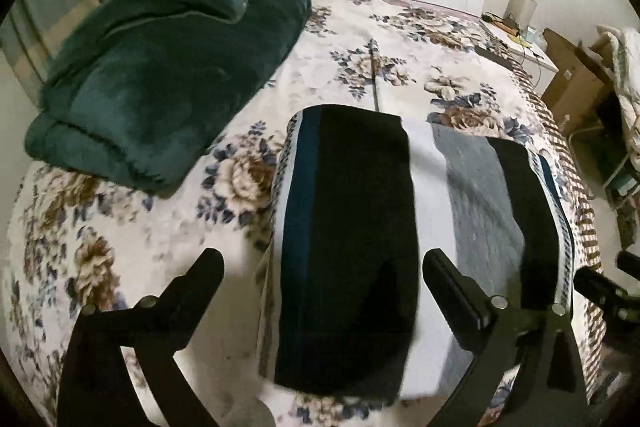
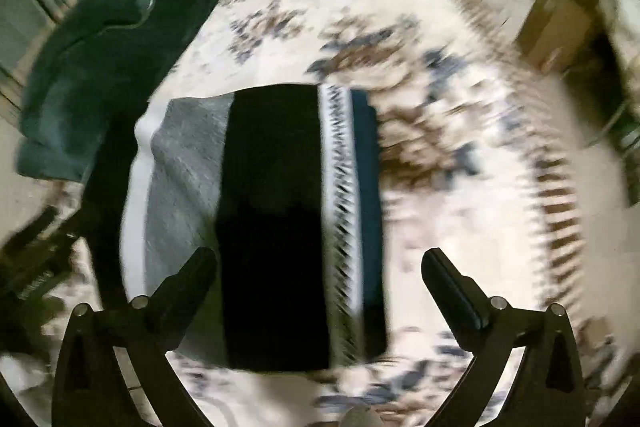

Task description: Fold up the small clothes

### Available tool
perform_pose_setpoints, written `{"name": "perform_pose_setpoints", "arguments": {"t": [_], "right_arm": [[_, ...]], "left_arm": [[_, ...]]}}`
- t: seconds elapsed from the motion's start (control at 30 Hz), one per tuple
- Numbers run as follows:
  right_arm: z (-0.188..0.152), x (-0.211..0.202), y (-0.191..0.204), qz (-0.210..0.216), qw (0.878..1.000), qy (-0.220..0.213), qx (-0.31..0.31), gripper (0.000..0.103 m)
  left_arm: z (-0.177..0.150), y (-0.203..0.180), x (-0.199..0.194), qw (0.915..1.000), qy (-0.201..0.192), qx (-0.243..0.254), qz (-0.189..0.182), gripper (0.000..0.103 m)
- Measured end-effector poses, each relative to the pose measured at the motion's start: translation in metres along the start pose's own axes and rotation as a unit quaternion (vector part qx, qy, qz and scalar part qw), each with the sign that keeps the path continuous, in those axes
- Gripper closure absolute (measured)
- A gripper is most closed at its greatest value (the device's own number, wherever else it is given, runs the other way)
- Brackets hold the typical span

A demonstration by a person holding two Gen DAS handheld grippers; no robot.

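On the floral bedspread (image 1: pixel 160 235), folded garment (image 1: pixel 348 247), left tongs (image 1: pixel 324 271), right tongs (image 2: pixel 320 267) wide open, empty.

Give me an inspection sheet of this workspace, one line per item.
Surface: bed with a floral cover, white headboard behind.
Job's things: garment in black, white and grey with patterned bands, lying flat, both sides folded inward.
Clutter: folded green blanket on the bed, apart from the garment.
Grippers: left gripper open above the garment, holding nothing; right gripper open, holding nothing, its view blurred.
Cables: some on the bedside table, too small to detail.
Surroundings: curtain at left; cardboard box and heaped cloth at right.
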State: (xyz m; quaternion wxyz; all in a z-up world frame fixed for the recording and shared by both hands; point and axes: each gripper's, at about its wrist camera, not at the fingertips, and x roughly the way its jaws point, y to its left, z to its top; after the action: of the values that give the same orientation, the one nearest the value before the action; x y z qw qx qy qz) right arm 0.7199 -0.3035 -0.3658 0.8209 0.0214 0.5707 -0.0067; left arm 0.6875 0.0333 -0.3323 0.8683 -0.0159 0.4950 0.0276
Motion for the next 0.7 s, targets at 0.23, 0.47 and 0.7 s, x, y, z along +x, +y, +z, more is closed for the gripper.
{"name": "perform_pose_setpoints", "arguments": {"t": [0.23, 0.47, 0.7], "right_arm": [[-0.069, -0.077, -0.009, -0.078, 0.995, -0.062, 0.016, 0.000], [-0.115, -0.171, -0.017, -0.104, 0.987, -0.114, 0.030, 0.000], [-0.158, -0.283, -0.012, -0.103, 0.981, -0.163, 0.032, 0.000]], "left_arm": [[-0.031, -0.014, -0.061, 0.9997, -0.021, -0.002, 0.009, 0.000], [-0.056, -0.026, -0.157, 0.9984, -0.055, 0.006, 0.009, 0.000], [-0.086, -0.034, -0.261, 0.9960, -0.089, 0.014, 0.000, 0.000]]}}
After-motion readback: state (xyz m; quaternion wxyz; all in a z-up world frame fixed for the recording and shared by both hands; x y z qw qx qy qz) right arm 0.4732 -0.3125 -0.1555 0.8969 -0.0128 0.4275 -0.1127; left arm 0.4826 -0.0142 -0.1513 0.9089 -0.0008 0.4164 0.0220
